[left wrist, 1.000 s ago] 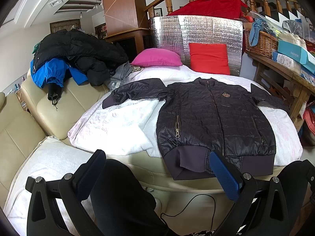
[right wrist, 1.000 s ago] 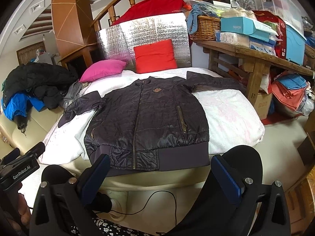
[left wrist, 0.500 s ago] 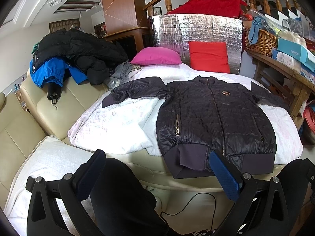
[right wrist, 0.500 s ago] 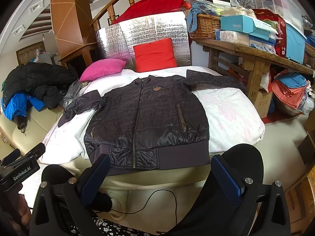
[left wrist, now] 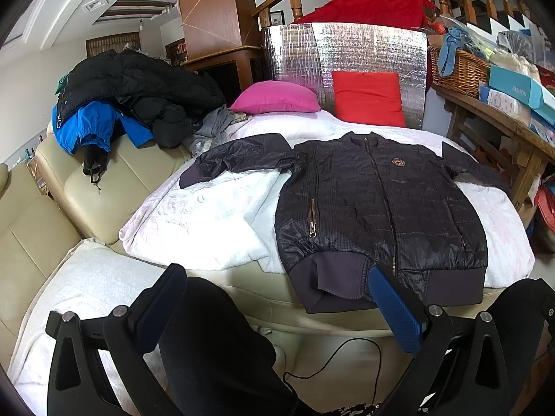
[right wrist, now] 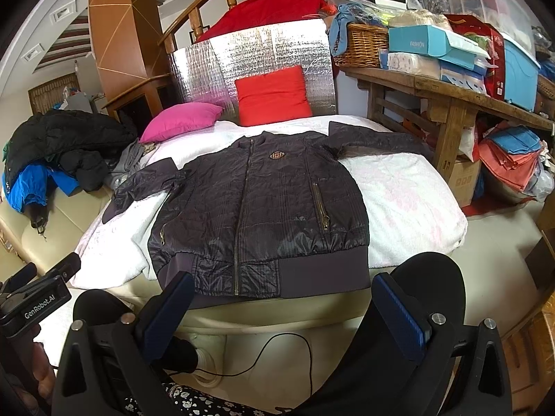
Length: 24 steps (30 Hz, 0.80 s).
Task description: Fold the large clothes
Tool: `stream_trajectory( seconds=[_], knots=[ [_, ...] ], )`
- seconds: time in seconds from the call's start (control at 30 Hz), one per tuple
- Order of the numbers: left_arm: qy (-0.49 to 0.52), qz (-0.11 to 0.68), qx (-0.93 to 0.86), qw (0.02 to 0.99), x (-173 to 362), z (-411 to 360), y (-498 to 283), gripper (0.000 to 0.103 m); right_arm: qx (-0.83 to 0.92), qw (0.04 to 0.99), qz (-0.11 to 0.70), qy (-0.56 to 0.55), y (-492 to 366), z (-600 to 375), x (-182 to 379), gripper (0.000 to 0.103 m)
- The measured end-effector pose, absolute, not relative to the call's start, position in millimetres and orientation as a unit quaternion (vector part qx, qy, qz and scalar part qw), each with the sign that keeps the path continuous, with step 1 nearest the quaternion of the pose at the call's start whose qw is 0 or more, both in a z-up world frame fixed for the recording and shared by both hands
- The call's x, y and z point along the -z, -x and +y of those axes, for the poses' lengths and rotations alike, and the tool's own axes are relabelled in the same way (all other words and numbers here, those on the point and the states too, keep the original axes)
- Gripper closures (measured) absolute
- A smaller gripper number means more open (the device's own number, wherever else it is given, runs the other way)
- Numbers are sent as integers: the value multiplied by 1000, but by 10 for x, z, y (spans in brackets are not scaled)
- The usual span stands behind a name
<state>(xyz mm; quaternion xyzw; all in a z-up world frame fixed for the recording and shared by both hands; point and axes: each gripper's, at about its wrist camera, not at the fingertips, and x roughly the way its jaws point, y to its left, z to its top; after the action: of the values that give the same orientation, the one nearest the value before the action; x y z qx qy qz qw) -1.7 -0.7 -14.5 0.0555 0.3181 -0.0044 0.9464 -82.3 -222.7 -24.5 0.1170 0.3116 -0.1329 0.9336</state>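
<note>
Beyond both wide-open, empty grippers, left (left wrist: 277,306) and right (right wrist: 282,312), a dark quilted jacket (right wrist: 256,208) with ribbed hem lies flat, zipped, sleeves spread, on a fluffy white blanket (right wrist: 399,201).

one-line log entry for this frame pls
stage: pre-grasp | jacket: flat, zipped, sleeves spread, on white blanket | left gripper: open, empty | right gripper: open, empty, before hem

Pink pillow (left wrist: 275,97), red pillow (left wrist: 369,98), wicker basket (right wrist: 360,43), wooden table (right wrist: 451,95)
</note>
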Motion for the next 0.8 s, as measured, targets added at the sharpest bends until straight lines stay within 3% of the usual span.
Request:
stream_trajectory(
  seconds=[0.8],
  knots=[
    [-55, 320, 5, 946, 157, -12, 5, 0, 133, 932, 314, -120, 815, -2235, 274, 0]
  ],
)
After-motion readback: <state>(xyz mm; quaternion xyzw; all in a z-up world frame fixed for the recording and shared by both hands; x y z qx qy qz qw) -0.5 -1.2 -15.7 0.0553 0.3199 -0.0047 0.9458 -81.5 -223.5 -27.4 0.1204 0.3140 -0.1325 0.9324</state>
